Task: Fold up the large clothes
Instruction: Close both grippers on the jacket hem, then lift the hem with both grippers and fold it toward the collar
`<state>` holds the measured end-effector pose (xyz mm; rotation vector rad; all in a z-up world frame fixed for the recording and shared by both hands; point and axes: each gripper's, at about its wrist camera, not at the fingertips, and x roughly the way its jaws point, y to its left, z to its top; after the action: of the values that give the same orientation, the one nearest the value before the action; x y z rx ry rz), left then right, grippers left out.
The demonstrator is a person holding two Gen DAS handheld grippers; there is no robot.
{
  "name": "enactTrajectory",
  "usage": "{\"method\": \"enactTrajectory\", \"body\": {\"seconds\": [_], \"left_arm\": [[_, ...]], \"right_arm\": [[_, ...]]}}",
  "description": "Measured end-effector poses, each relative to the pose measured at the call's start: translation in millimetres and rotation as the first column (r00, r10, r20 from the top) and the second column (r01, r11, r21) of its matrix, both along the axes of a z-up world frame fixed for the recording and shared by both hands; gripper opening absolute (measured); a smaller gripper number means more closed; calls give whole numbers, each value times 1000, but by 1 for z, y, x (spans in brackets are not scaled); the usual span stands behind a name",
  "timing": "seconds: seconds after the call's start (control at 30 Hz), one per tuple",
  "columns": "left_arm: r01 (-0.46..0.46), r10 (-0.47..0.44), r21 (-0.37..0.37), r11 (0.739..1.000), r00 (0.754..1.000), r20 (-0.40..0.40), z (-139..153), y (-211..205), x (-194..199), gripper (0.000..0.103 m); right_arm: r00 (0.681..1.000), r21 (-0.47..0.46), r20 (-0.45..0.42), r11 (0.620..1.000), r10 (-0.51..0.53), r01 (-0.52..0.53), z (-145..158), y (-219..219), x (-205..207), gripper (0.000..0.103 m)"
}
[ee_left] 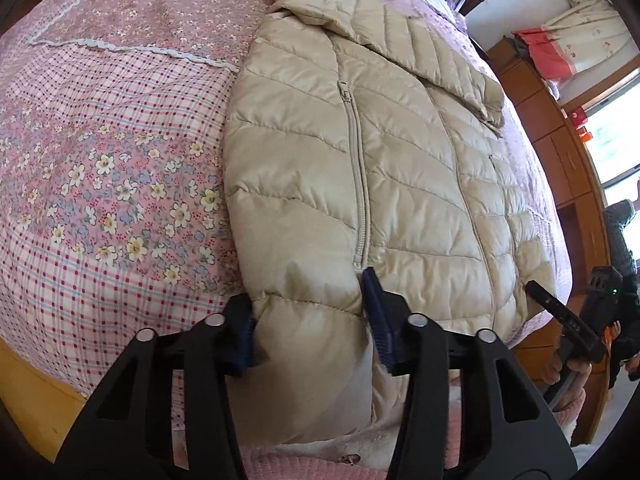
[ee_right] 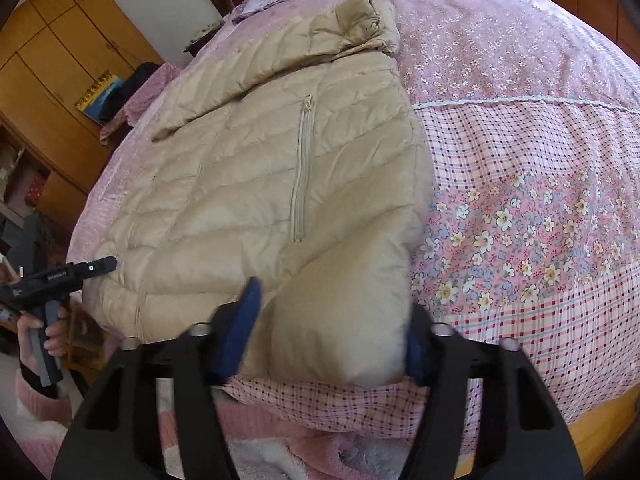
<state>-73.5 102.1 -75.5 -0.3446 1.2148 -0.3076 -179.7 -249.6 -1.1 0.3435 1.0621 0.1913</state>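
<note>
inspecting the beige puffer jacket [ee_left: 360,168]: it lies flat on the floral bedspread [ee_left: 112,152], sleeve folded across the chest, hem at the near bed edge. my left gripper [ee_left: 312,320] and right gripper [ee_right: 332,332] each straddle padded hem fabric, jaws apart, not yet pinched. judged step: gripping the hem. next i should close both and carry the hem toward the collar [ee_left: 320,4].

The puffer jacket [ee_left: 360,184] hem drops behind the bed's [ee_left: 120,120] near edge, hidden. The right gripper's [ee_right: 332,328] far pad [ee_right: 416,356] sits mostly hidden behind blurred jacket fabric.
</note>
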Motion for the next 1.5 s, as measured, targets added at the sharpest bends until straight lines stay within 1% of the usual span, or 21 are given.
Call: {"method": "enactTrajectory", "body": {"seconds": [0.03,0.07,0.13,0.2,0.3,0.37,0.5,0.6,0.73,0.87,0.97,1.07,1.17,1.2,1.3,1.43,1.5], "left_arm": [[-6,6,2,1000,1000,-2,0,-1,0,38],[-9,9,-3,1000,1000,-1,0,-3,1,33],[-10,10,-15,1000,1000,17,4,-6,-3,27],[-16,16,-20,1000,999,32,8,-7,-6,24],[-26,27,-29,999,999,40,13,-3,-12,22],[-12,14,-32,999,998,61,18,-4,-19,18],[24,-21,-43,999,997,68,30,-3,-36,16],[36,-34,-51,998,998,51,38,6,-50,15],[35,-33,-61,998,999,41,54,15,-65,15],[67,-66,-8,998,997,40,75,16,-87,15],[64,-63,0,998,998,28,85,22,-96,15],[60,-59,-10,998,997,42,94,21,-98,15],[60,-57,-50,997,996,71,102,18,-97,14],[56,-50,-71,996,995,82,106,20,-93,14],[50,-38,-98,994,992,117,119,15,-78,14],[37,-18,-108,993,984,178,135,14,-64,14],[17,7,-124,992,981,192,136,18,-52,14]], "right_arm": [[1000,-2,-1,1000,2,-2,0,-1,0,45],[1000,5,-2,1000,13,-13,0,-2,2,43],[999,25,11,999,37,-37,4,-4,6,34],[998,29,24,998,58,-59,11,-4,7,30],[995,-5,60,997,83,-83,23,2,4,28],[993,-24,77,996,86,-84,30,3,3,27],[992,-14,98,997,74,-73,39,1,-7,21],[991,1,115,997,74,-75,46,-3,-19,19],[988,50,141,997,56,-64,57,-12,-34,18],[985,95,159,992,67,-83,74,-16,-45,17],[980,93,171,989,99,-116,86,-11,-53,17],[976,88,184,987,118,-136,95,-4,-59,17],[969,89,218,987,112,-134,103,-1,-61,17],[964,97,245,986,106,-133,109,-2,-60,17],[954,113,286,986,88,-125,117,-5,-52,17],[953,102,292,988,79,-113,125,-9,-36,17],[949,100,307,989,72,-107,131,-11,-27,17]]}}
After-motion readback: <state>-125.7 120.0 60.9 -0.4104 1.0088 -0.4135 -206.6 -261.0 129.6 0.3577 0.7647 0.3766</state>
